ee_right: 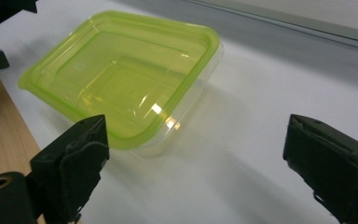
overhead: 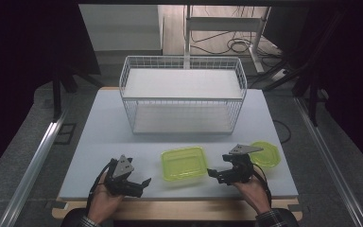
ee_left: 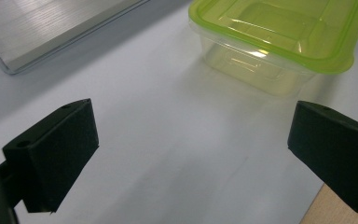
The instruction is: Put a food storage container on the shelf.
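1. You are holding the left gripper (overhead: 139,183) low over the near left part of the white table (overhead: 104,127), with its fingers (ee_left: 51,154) spread wide and gripping nothing.
2. In the left gripper view, bare table is showing between the two black pads, and the container (ee_left: 279,42) is sitting ahead and toward the right, apart from them.
3. You are holding the right gripper (overhead: 216,175) over the near right part of the table, pointing left toward the container (overhead: 184,163); its fingers (ee_right: 72,163) are also standing wide open and empty.
4. In the right gripper view, the container (ee_right: 121,79) is lying ahead and to the left, its nearest corner just beyond the left pad; I cannot tell whether they are touching.
5. The clear container with its green lid is resting on the table between your two grippers, near the front edge.
6. A second green lid (overhead: 267,153) is lying flat on the table just behind the right gripper.
7. A white wire basket (overhead: 182,94) is standing at the back middle of the table, well apart from both grippers.
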The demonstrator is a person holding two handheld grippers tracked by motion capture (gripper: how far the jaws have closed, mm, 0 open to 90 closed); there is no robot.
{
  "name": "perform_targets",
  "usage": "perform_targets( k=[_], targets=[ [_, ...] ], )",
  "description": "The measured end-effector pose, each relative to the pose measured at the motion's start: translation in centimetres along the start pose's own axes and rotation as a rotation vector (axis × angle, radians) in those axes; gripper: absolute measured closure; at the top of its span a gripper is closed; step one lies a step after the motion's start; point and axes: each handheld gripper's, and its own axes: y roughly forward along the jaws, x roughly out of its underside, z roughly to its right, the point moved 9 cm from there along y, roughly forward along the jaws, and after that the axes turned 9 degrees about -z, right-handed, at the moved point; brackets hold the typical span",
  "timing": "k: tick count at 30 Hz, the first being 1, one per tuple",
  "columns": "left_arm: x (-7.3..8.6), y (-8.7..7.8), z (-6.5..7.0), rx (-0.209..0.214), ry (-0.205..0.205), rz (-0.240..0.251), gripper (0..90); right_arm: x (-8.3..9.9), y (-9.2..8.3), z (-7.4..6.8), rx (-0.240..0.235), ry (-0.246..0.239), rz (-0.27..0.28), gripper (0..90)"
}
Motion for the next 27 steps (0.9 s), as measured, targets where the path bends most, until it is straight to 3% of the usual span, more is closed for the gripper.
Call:
perform_targets(
  k=[8,19,27],
  targets=[
    [0.2,0.3,0.1,-0.008,0.021,-0.024,1.6,-0.8,0.5,-0.2,-0.040,0.062,-0.009,4.5],
    [0.3,0.5,0.2,-0.019,0.044,-0.044,2.3,-2.5,1.9,0.4,-0.109,0.152,-0.059,43.5],
    [0.4,0.5,0.3,-0.018,0.047,-0.048,2.5,-3.2,3.6,0.9,-0.172,0.263,-0.101,59.6]
  ],
)
